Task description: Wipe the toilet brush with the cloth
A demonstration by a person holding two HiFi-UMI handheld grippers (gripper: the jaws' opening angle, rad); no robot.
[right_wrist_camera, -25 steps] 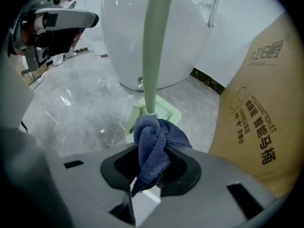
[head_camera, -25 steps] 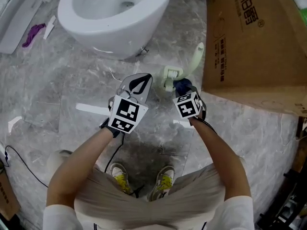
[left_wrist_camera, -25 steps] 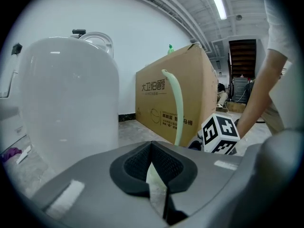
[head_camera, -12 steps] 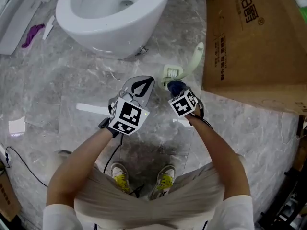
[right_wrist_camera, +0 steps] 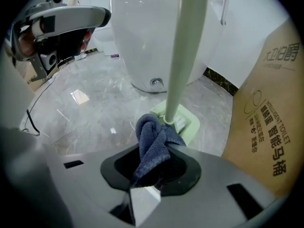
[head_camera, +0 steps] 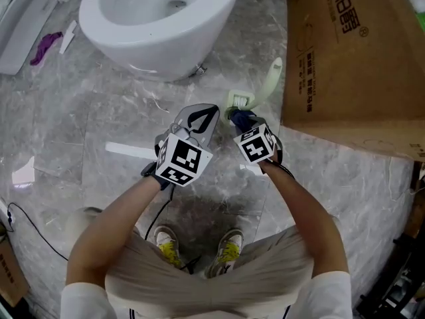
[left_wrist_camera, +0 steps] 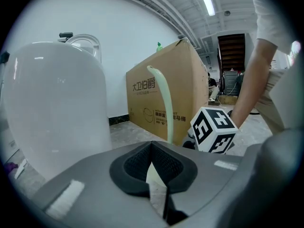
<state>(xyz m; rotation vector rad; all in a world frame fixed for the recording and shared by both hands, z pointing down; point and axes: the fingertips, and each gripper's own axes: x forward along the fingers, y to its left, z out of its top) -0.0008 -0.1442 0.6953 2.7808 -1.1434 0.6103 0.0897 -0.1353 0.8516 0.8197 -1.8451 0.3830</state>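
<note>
– Two grippers, one cloth: which has it?

– The right gripper (right_wrist_camera: 152,172). Its jaws are clamped on a bunched dark blue cloth (right_wrist_camera: 153,139), and a thick fold pokes out ahead of them. The left gripper (left_wrist_camera: 152,151) has its jaws brought together with nothing between them. The brush handle shows beyond its tips, not in them.

– And the toilet brush (right_wrist_camera: 187,46)?

– It stands in its pale green holder (right_wrist_camera: 189,125) on the floor, just off the foot of the toilet (head_camera: 159,25). Both grippers hover on the side of it away from the toilet. The cloth's fold is at the very bottom of the handle, where it enters the holder. I can't tell whether it is touching or just short.

– So how would you wipe it well?

– I'd press the fold onto the handle from the side facing away from the toilet, then draw it up toward the top end in one steady stroke. The handle is thin and round, so one pass likely cleans only a strip. I'd come round for the toilet-facing side too.

– Any risk?

– The holder looks light. A sideways push could slide or tip it toward the toilet. The free left gripper could open and pinch the handle high up to steady it. Only a small fold sticks out, so the right jaws need a firm squeeze, or the cloth may drag out on the upstroke.
</note>
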